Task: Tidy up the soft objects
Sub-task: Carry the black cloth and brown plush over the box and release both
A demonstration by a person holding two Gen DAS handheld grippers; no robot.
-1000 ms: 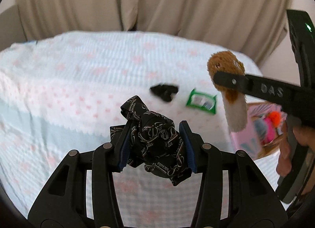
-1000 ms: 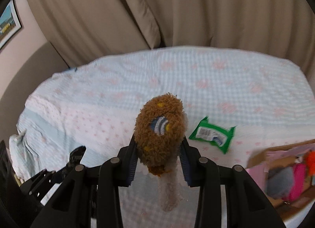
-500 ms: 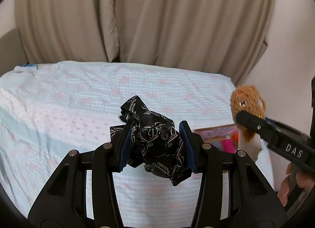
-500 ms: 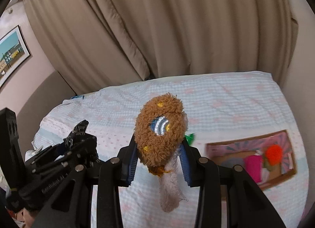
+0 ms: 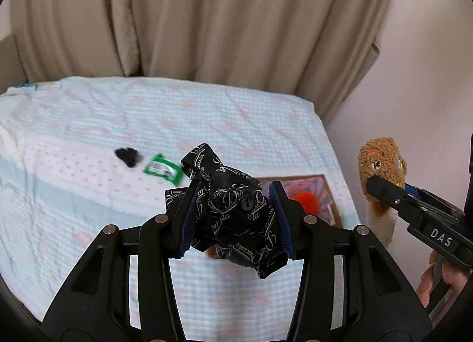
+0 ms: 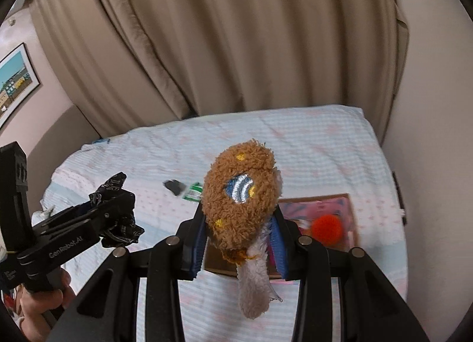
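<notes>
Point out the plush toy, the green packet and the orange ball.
plush toy point(image 6: 236, 209): right wrist view, brown fuzzy body.
green packet point(image 5: 162, 168): left wrist view, white label.
orange ball point(image 6: 327, 229): right wrist view, its middle.

Box point(image 5: 326, 194) partly behind black cloth point(image 5: 236, 212)

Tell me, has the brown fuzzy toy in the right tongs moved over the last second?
Yes. The brown plush toy was carried rightward: it hung beside the green packet, and now hangs over the cardboard box.
</notes>
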